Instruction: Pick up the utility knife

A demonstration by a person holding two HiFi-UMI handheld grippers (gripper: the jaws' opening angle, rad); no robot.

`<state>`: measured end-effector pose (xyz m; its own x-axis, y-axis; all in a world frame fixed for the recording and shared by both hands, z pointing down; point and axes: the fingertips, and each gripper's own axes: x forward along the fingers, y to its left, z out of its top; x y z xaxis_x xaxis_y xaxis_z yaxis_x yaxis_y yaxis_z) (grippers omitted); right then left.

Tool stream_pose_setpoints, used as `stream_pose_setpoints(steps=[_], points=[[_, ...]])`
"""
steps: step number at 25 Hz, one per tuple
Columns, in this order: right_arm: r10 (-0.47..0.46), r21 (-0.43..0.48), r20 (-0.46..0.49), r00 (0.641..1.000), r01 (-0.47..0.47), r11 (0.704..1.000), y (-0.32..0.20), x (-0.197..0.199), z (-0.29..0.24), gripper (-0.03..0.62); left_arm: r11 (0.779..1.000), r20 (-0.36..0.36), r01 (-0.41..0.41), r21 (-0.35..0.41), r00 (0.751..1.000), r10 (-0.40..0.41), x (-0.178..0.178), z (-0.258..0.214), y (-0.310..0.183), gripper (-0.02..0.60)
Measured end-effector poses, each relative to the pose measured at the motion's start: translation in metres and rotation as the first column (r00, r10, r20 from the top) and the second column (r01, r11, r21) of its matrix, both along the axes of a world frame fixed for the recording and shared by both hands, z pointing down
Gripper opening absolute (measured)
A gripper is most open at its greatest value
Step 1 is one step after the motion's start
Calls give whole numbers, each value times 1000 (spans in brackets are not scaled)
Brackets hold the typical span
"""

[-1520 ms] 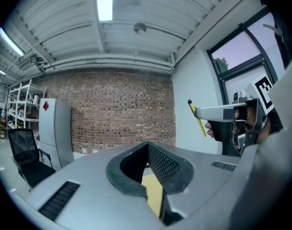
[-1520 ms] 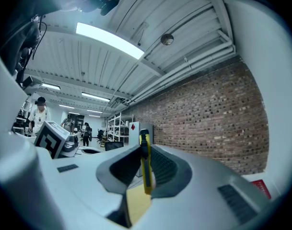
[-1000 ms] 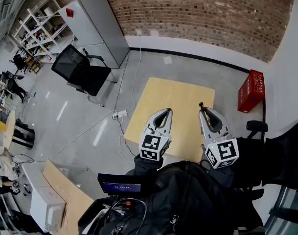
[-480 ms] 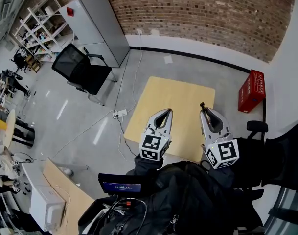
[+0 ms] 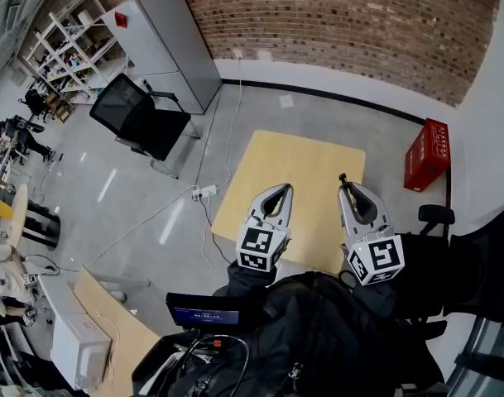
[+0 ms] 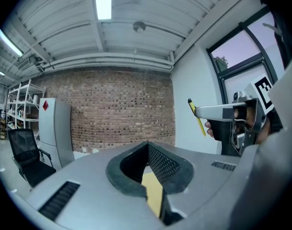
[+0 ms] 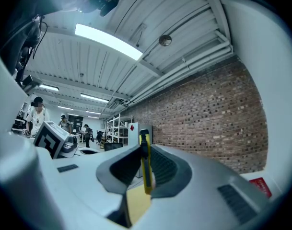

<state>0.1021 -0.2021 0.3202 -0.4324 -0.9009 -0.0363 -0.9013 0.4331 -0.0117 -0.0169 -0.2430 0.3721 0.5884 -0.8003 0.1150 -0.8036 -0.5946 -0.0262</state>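
Two claws show low in the middle of the head view, above a wooden table [image 5: 293, 160]: the left gripper [image 5: 281, 188] and, to its right, the right gripper [image 5: 344, 185]. Only a tiny dark bit of the utility knife [image 5: 342, 177] pokes up at the right claw's tip, so it is hard to see here. In the left gripper view, the left gripper [image 6: 146, 144] has its jaws pressed together with nothing in them. At the right of that frame the right gripper [image 6: 197, 112] pinches the thin yellow utility knife [image 6: 199, 122], which slants up and down across its tip. In the right gripper view, the utility knife [image 7: 145, 164] stands upright in the middle, squeezed by the right gripper [image 7: 145, 150]. So it looks already picked up, off the table. Its lower end hides behind the jaws, and I cannot tell if the blade is out.
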Motion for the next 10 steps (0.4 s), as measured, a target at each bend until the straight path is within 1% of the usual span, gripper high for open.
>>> stream_pose_setpoints(steps=[10], points=[[8, -9, 3, 1000, -8, 1000, 1, -1, -3, 66, 1000, 7, -2, -11, 1000, 2, -3, -1, 1, 0]])
